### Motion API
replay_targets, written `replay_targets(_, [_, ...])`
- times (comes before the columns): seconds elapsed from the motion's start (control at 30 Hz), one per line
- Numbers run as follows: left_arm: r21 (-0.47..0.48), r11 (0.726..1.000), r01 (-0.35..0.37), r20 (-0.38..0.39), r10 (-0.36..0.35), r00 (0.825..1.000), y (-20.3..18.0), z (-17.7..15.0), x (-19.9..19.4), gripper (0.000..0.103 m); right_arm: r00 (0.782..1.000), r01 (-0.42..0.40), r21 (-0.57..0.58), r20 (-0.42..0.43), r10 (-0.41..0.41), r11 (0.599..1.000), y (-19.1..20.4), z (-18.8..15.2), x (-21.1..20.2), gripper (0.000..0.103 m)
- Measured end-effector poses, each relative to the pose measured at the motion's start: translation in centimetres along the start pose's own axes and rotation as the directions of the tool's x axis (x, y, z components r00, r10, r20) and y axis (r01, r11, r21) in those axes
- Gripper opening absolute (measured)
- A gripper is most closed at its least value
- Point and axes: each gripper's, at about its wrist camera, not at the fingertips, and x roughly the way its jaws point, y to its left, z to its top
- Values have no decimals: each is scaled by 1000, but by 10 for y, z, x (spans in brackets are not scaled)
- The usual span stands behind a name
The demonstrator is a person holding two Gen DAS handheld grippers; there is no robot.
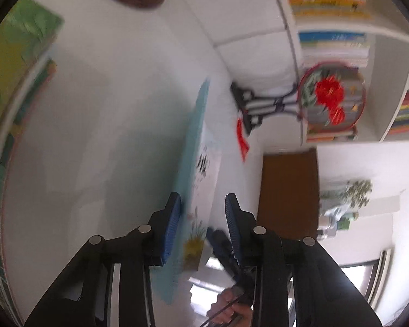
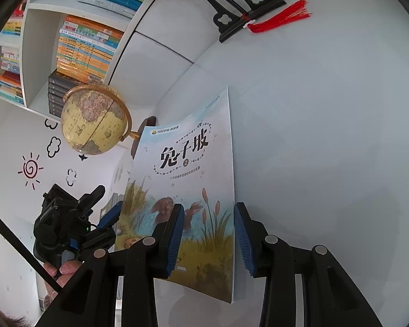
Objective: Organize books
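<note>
A thin picture book [image 2: 193,163], its pale blue cover showing reeds and a brown animal, stands raised on its long edge on the white table [image 2: 327,141]. My right gripper [image 2: 208,234] straddles its lower part. One pad overlaps the cover, and the other stands just clear of the book's right edge. The left wrist view is blurred and shows the book [image 1: 196,163] edge-on between the jaws of my left gripper [image 1: 203,218]. One pad lies against the blue back, and the other is apart from the front. From the right wrist view, the left gripper [image 2: 106,204] sits at the book's far edge.
A globe [image 2: 95,125] on a brown base stands behind the book. White shelves [image 2: 81,51] hold stacked books. A round embroidered fan [image 1: 332,95] sits on a black stand with a red tassel [image 2: 280,16]. Green books [image 1: 21,54] lie at the left.
</note>
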Motion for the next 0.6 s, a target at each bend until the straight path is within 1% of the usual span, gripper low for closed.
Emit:
replay_targets(0.03, [-13,1000,1,-29,-1,1000,2,-4,8,29,1000,0,-1,0,0,1000,0,0,0,38])
replay_targets(0.07, [-21,1000,-21,-43,20,999,2,-10,16,26,1000,-1,-3,0,1,1000,1,0,1,38])
replay_targets(0.1, [-9,999,-38,-49,37,998,1,-14,21,23,1000,-3,-6,-5,3,1000,2,0,2,36])
replay_targets(0.13, [-3,998,-70,-47,69,996,0,-17,24,22,1000,-8,-8,-15,8,1000,3,-1,4,34])
replay_targets(0.17, [-4,996,-88,-44,88,995,-1,-19,25,16,1000,-11,-16,-21,10,1000,4,-2,6,34])
replay_targets(0.23, [9,993,-122,-41,122,992,-3,-18,23,16,1000,-11,-28,-23,11,1000,6,-3,8,33])
replay_targets(0.27, [27,986,-166,-41,167,985,-5,-18,20,16,1000,-12,-25,-22,11,1000,6,-3,8,32])
replay_targets(0.3, [51,976,-213,-35,214,976,-7,-18,17,16,1000,-13,-19,-25,13,1000,5,-3,8,28])
replay_targets(0.33, [70,964,-255,-24,257,966,-9,-18,13,16,999,-15,-16,-29,14,1000,3,-4,8,27])
replay_targets(0.4, [77,954,-291,-24,294,956,-8,-19,10,16,999,-19,-17,-38,19,1000,2,-4,8,27])
replay_targets(0.43, [74,947,-314,-31,317,948,-7,-20,9,14,999,-21,-16,-41,20,1000,3,-4,8,27])
replay_targets(0.47, [60,945,-320,-42,323,946,-6,-21,9,13,999,-21,-13,-41,20,1000,3,-5,8,27])
replay_targets(0.5, [37,950,-310,-48,311,949,-4,-20,8,12,999,-20,-2,-43,20,1000,3,-5,7,27])
replay_targets(0.53, [2,957,-290,-50,290,956,-1,-21,7,12,999,-18,16,-50,19,1000,2,-6,7,29])
replay_targets(0.57, [-18,958,-285,-55,284,957,1,-20,6,11,998,-18,30,-59,20,999,3,-7,6,30])
replay_targets(0.6, [-11,955,-296,-56,295,954,0,-21,7,11,997,-20,48,-78,24,999,3,-10,4,35])
